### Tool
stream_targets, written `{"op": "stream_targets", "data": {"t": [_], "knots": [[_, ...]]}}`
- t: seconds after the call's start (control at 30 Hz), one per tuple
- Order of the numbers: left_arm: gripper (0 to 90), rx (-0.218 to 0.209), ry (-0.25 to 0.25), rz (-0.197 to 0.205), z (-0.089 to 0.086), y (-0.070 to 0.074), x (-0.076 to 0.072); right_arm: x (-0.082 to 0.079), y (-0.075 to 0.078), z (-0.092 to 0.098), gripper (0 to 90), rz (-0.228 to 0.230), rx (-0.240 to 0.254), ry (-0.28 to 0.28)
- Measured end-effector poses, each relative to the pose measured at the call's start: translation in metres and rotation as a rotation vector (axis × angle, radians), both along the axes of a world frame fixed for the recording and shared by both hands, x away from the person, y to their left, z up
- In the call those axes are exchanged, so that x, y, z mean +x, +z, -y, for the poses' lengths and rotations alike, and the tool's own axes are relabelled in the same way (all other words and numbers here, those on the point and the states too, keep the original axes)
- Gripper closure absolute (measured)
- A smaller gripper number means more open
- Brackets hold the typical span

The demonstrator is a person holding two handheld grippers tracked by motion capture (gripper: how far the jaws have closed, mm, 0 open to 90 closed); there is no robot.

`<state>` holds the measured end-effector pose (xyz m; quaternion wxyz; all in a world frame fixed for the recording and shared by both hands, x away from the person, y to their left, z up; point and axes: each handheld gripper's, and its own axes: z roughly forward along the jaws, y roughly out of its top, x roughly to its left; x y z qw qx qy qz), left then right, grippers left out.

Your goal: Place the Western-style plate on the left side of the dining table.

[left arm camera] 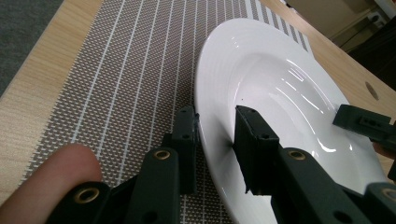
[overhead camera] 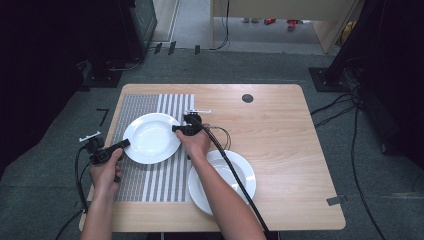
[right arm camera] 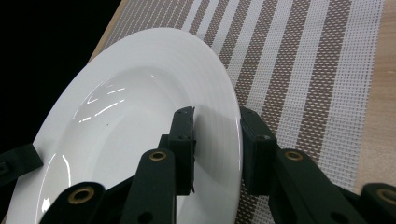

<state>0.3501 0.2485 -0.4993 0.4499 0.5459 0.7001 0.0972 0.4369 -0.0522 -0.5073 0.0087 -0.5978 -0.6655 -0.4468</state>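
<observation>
A white deep plate lies flat on a striped grey placemat. My left gripper reaches its left rim and my right gripper its right rim. In the left gripper view the left gripper straddles the plate's rim, one jaw outside the edge, one over the bowl, with slack showing. In the right gripper view the right gripper straddles the plate's opposite rim the same way. Both are open with the rim between the jaws.
A second white plate sits on the wooden table at the front, partly under the right forearm. A dark round hole marks the far side of the table. Cables trail from both grippers.
</observation>
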Motion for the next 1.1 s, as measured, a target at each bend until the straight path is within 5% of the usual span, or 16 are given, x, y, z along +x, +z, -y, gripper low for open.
{"op": "stream_targets", "data": {"t": [0.17,0.23,0.43,0.73,1.1], "knots": [[62.9,0.012,-0.010,0.022,0.002,0.002,-0.001,-0.001,0.003,-0.002,64.7,0.028,-0.036,0.010],[55.9,0.018,-0.014,0.032,0.003,0.004,-0.002,-0.002,0.008,-0.001,57.1,0.067,-0.027,-0.007],[44.1,0.043,-0.032,0.062,0.005,0.011,-0.005,-0.007,0.023,0.002,53.4,0.147,-0.049,-0.011],[30.0,0.076,-0.081,0.142,0.010,0.027,-0.016,-0.020,0.050,0.016,46.4,0.241,-0.025,0.009],[17.4,0.110,-0.126,0.202,0.019,0.048,-0.036,-0.043,0.069,0.049,33.1,0.263,-0.035,0.042]]}}
